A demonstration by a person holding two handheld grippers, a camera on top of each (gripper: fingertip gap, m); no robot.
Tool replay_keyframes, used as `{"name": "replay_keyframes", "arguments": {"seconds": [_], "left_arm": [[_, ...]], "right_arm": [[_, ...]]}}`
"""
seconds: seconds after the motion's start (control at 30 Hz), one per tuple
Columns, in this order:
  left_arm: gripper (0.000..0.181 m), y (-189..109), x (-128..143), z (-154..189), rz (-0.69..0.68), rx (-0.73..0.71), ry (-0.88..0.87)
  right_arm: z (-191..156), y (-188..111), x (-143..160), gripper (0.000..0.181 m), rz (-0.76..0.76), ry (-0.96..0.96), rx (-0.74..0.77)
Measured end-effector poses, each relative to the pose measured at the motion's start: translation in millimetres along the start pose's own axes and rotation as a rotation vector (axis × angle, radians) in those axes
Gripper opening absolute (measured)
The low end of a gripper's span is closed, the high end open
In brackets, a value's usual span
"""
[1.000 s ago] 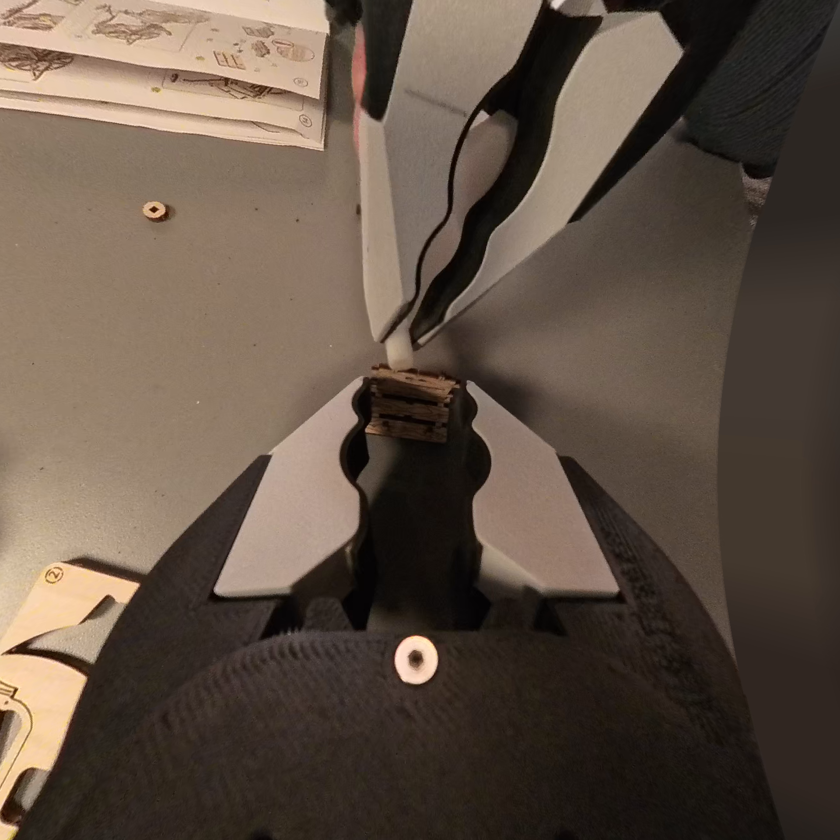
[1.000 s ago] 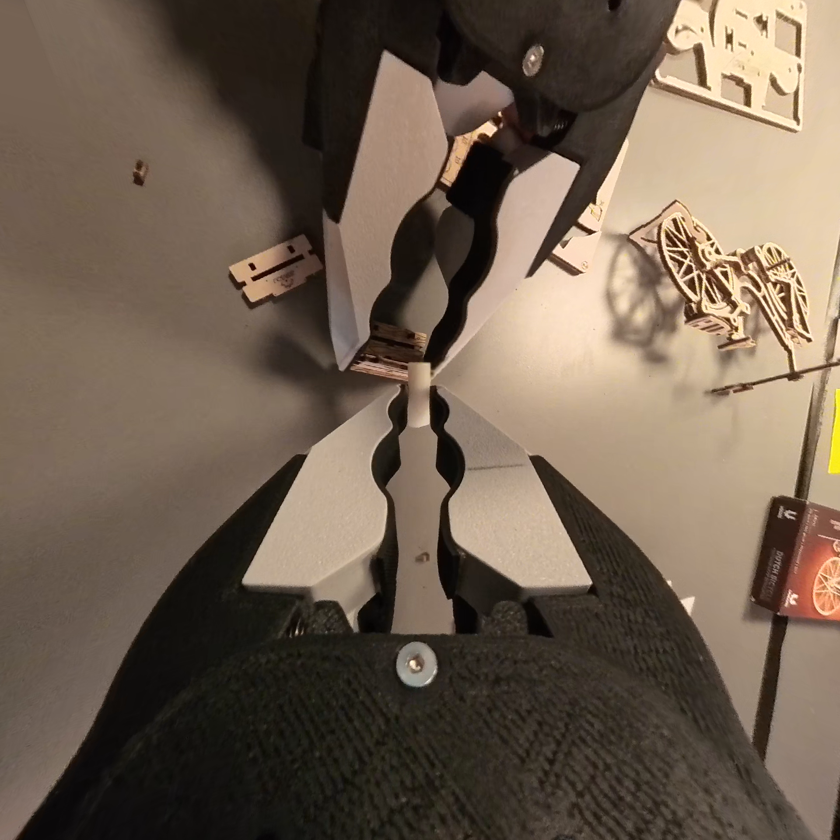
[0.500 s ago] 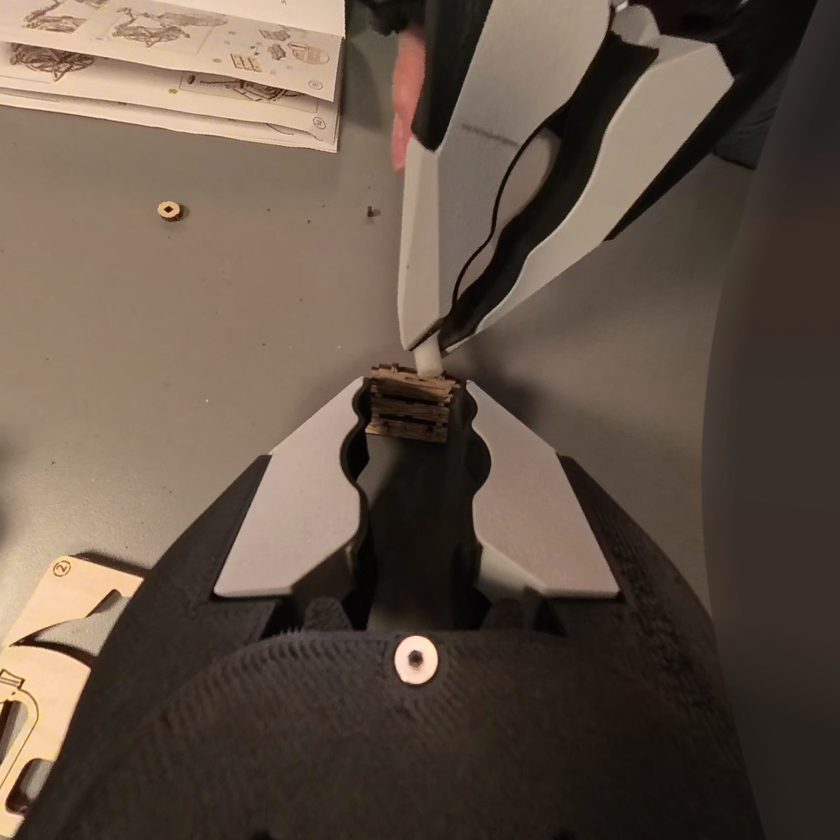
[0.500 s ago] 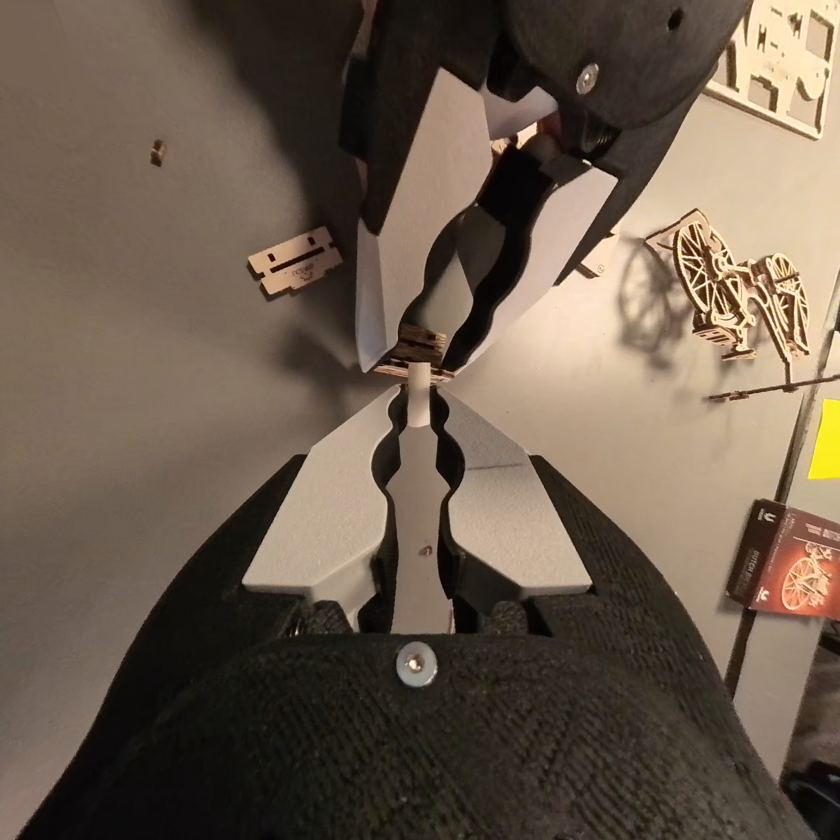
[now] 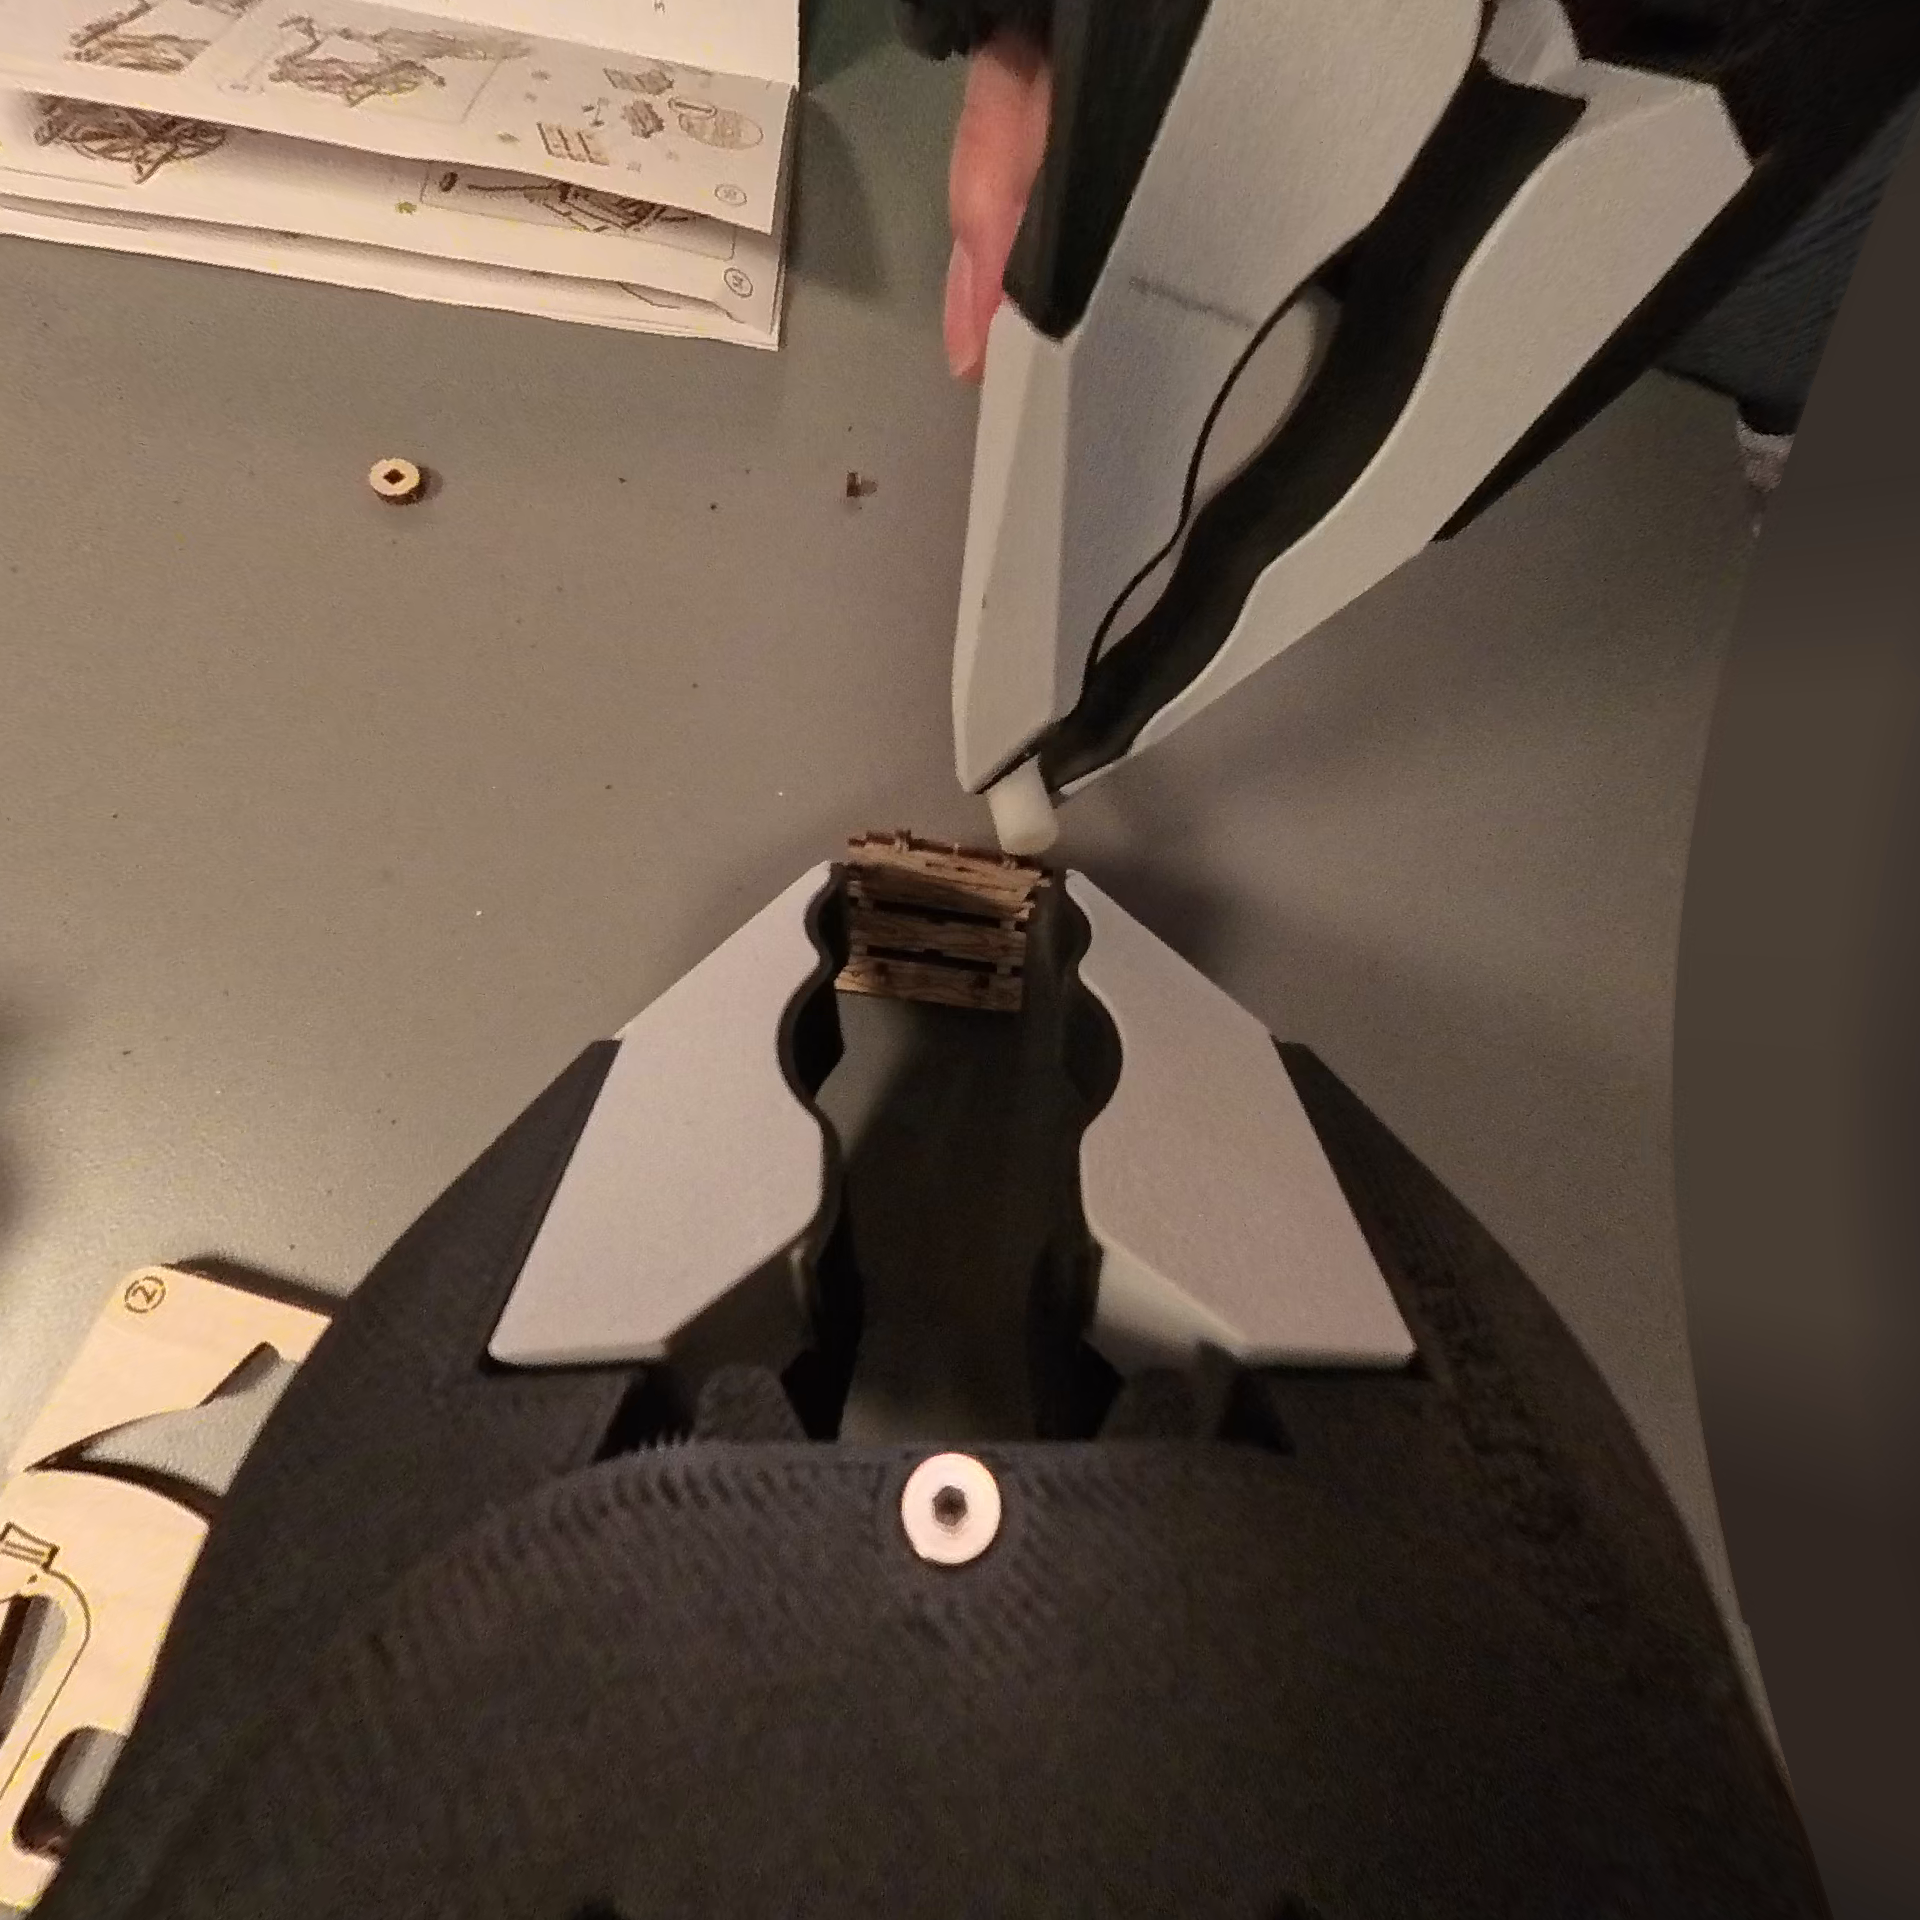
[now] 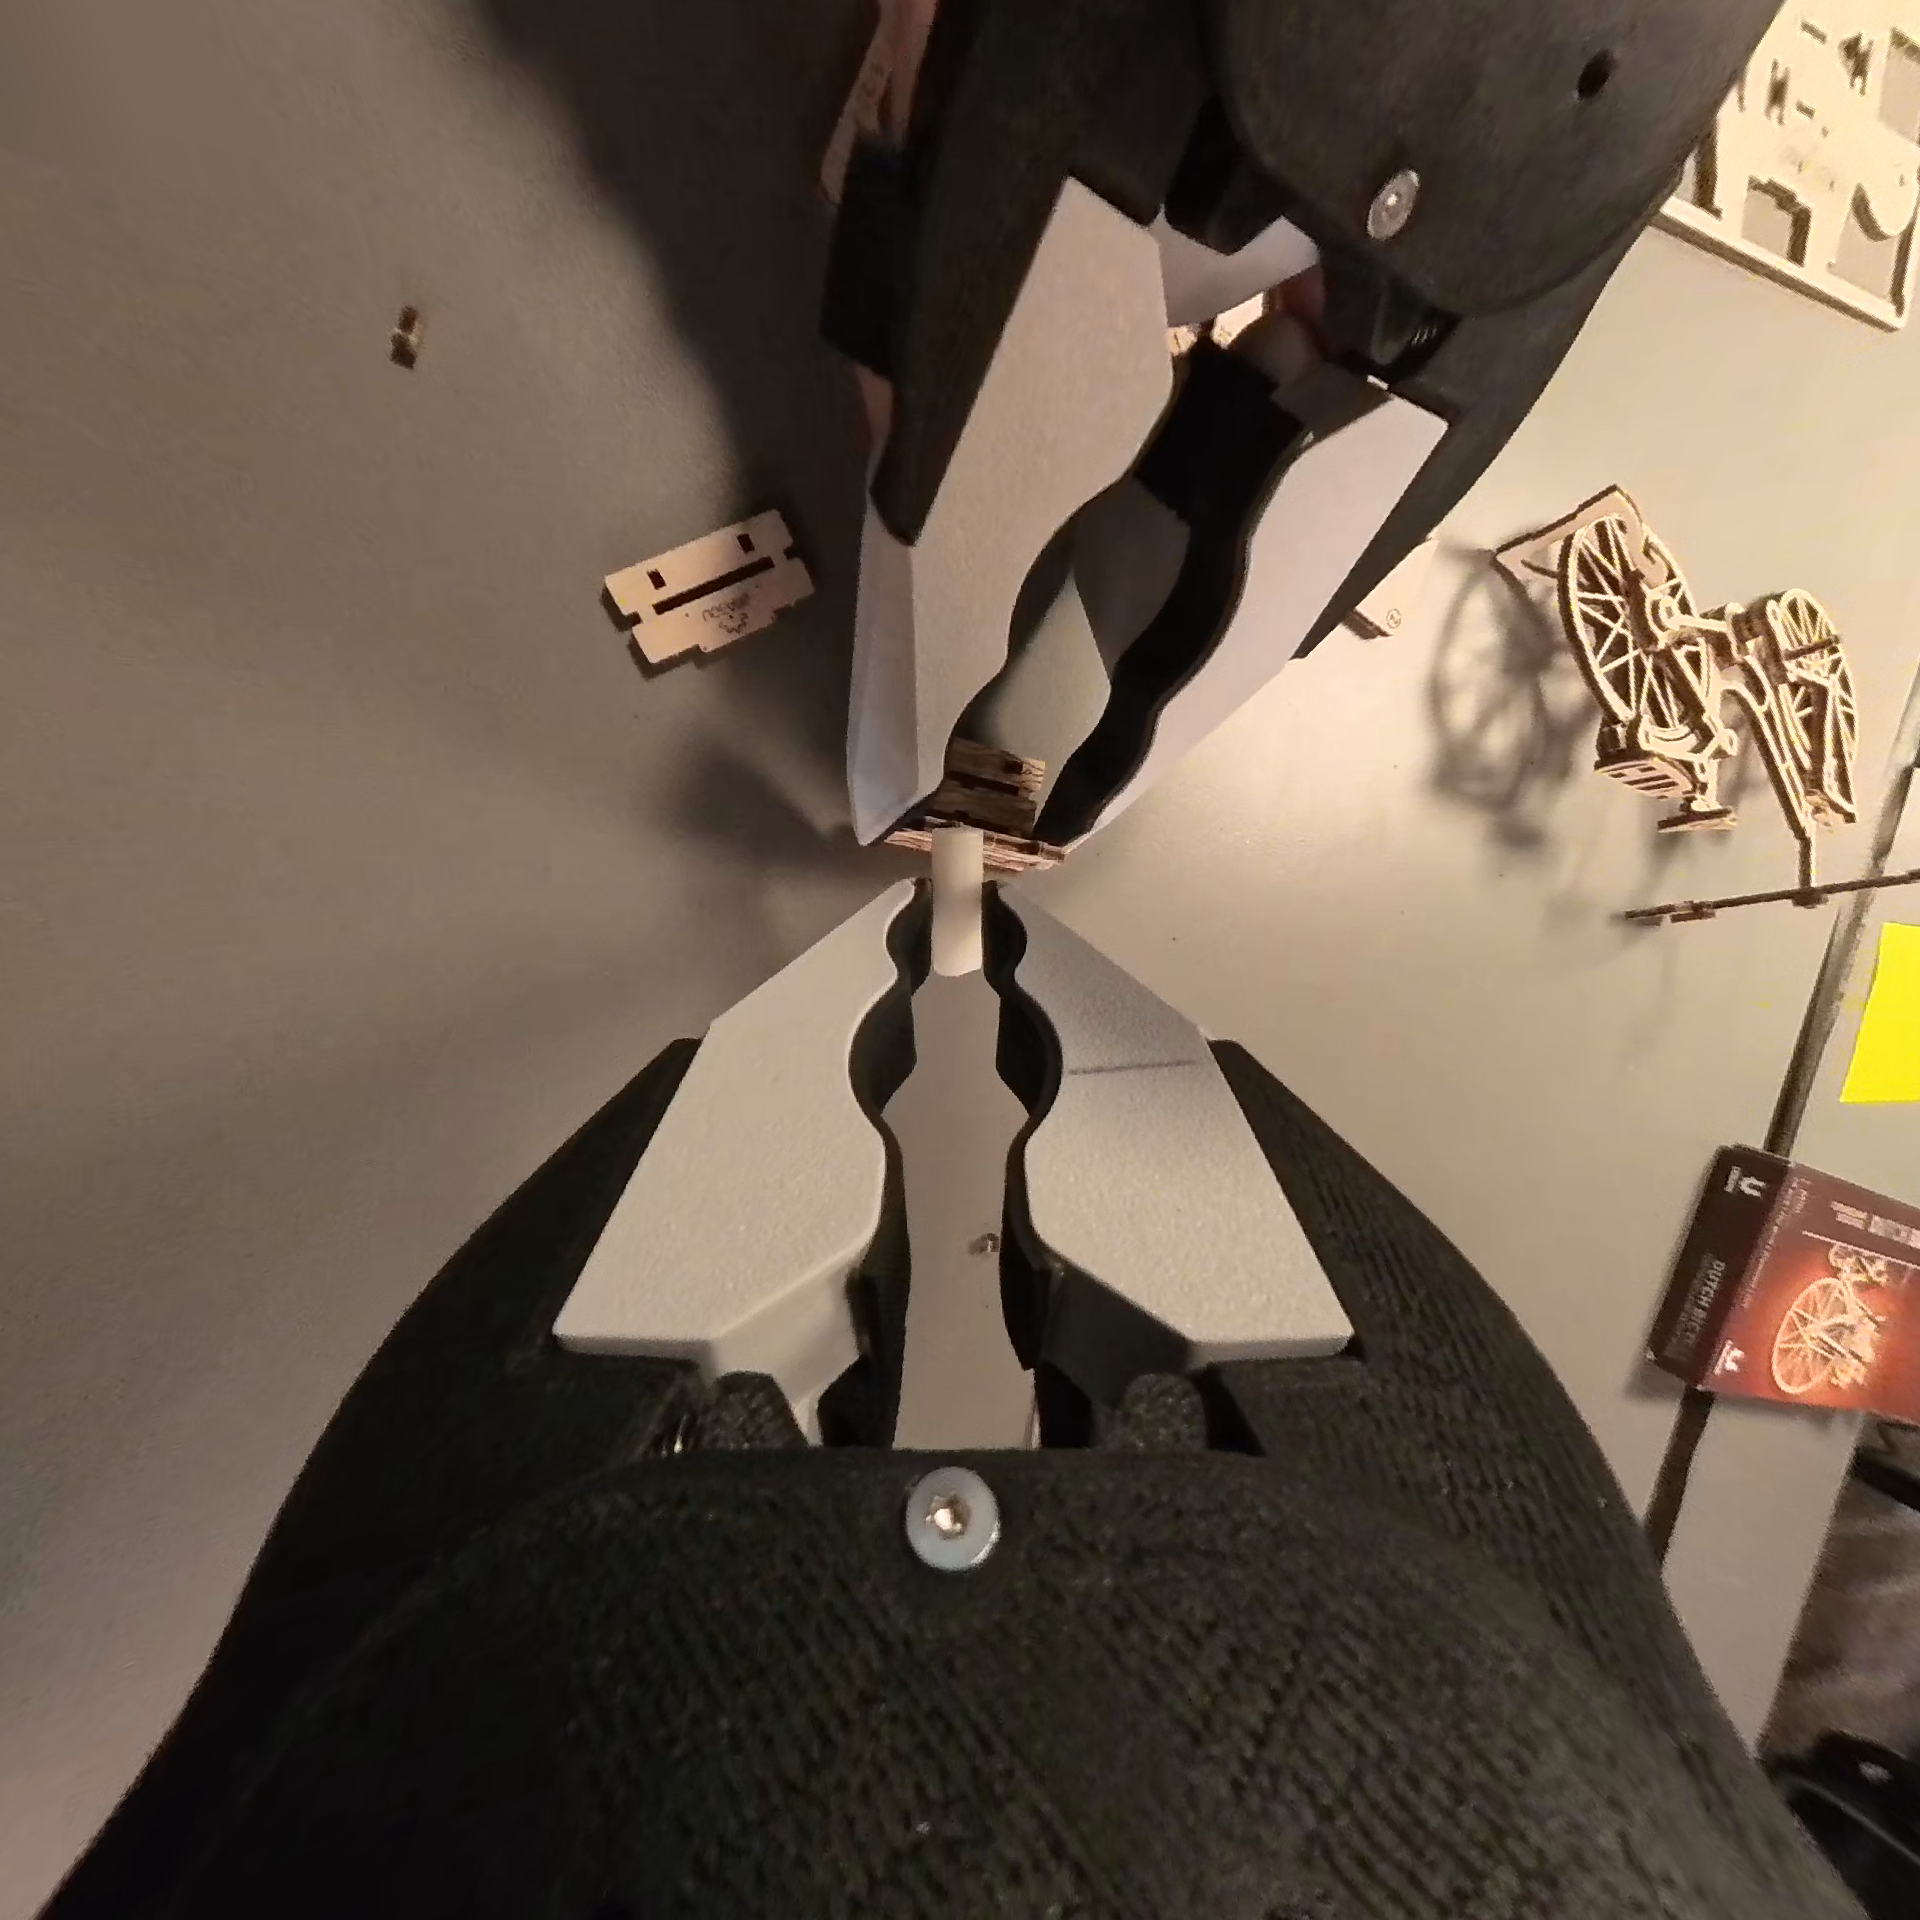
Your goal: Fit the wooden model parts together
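Observation:
My left gripper (image 5: 948, 914) is shut on a small wooden block of stacked slats (image 5: 940, 930), held above the grey table. My right gripper (image 6: 956, 914) is shut on a short white stick (image 6: 954, 920). In the left wrist view the right gripper (image 5: 1023, 795) comes in from the upper right, and the white stick (image 5: 1021, 816) touches the block's top right corner. In the right wrist view the left gripper (image 6: 971, 831) faces mine, and the stick's tip presses on the wooden block (image 6: 987, 795).
Instruction sheets (image 5: 416, 145) lie at the far left, with a small wooden ring (image 5: 396, 480) below them. A cut plywood sheet (image 5: 94, 1507) lies at the near left. A flat wooden part (image 6: 712, 603), a wooden bicycle model (image 6: 1704, 665), a product box (image 6: 1808, 1288) and a yellow note (image 6: 1886, 1029) lie on the table.
The right gripper with the white stick has slid from the block's left side to its right corner in the left wrist view. The left gripper still holds the block.

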State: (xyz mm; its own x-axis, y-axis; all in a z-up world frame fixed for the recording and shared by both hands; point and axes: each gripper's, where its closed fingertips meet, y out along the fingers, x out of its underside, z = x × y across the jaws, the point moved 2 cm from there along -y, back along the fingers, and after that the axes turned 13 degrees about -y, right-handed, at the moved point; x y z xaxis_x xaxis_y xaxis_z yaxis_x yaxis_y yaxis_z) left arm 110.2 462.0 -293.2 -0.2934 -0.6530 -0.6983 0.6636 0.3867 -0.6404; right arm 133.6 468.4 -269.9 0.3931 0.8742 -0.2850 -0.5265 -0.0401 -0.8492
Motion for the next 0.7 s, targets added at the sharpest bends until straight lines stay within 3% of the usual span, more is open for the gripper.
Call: {"name": "replay_keyframes", "arguments": {"seconds": [0.57,0.7], "left_arm": [[0.037,0.8,-0.3,-0.2,0.003,-0.008,-0.005],[0.037,0.7,-1.5,-2.3,0.012,-0.028,-0.015]], "right_arm": [[-0.5,3.0,-1.8,0.007,-0.032,-0.027,0.008],[17.1,2.3,14.6,0.008,-0.146,0.016,0.12]]}}
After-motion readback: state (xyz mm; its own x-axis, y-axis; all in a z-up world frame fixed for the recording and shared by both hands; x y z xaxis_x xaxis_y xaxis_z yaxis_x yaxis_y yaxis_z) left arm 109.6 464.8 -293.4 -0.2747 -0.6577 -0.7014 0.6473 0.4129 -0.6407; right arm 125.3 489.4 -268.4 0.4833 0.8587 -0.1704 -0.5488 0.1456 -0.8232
